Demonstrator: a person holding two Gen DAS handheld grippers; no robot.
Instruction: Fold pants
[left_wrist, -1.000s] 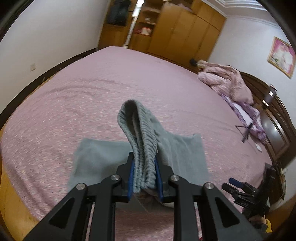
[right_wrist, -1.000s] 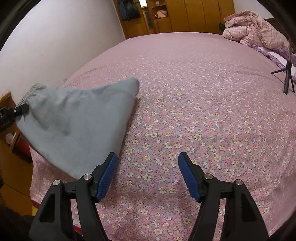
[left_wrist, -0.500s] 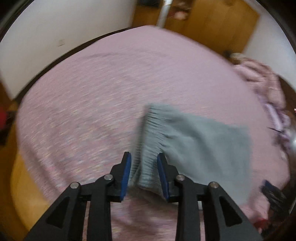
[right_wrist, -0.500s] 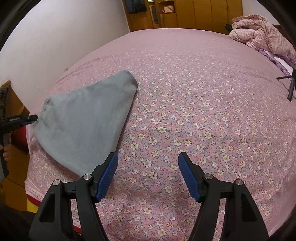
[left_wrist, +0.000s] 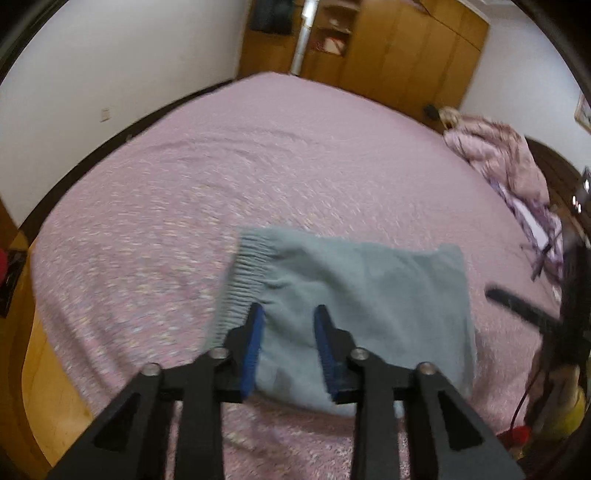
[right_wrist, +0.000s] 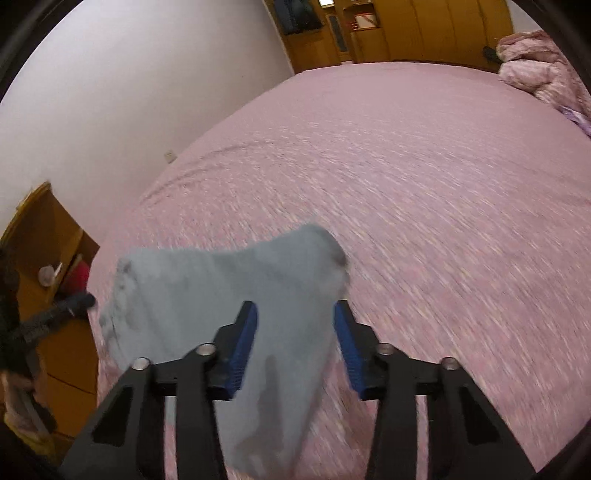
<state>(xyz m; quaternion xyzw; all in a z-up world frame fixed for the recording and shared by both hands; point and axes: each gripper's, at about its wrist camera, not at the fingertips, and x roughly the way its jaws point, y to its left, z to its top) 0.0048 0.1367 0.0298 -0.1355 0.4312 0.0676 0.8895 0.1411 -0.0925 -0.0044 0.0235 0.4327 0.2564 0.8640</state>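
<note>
Folded grey pants on the pink bed, both hand-held grippers open

The grey pants (left_wrist: 362, 295) lie as a folded bundle on the pink flowered bed (left_wrist: 184, 206), near the edge of the bed that is closest to the cameras. The ribbed elastic waistband (left_wrist: 243, 273) is on the left side of the bundle in the left wrist view.

The left hand-held gripper (left_wrist: 290, 325) has its blue pads apart. It is just above the near part of the pants, and no cloth is pinched between the pads; I cannot tell if the tips touch the fabric.

The right hand-held gripper (right_wrist: 295, 325) is also spread wide, and it holds nothing. In its view the pants (right_wrist: 221, 295) fill the space in front of and under the fingers. Whether it touches the cloth is not clear, because the picture is blurred.

A crumpled pink quilt (left_wrist: 506, 158) lies at the far right side of the bed, well apart from the pants. A wooden wardrobe (left_wrist: 399, 51) stands behind the bed.
</note>
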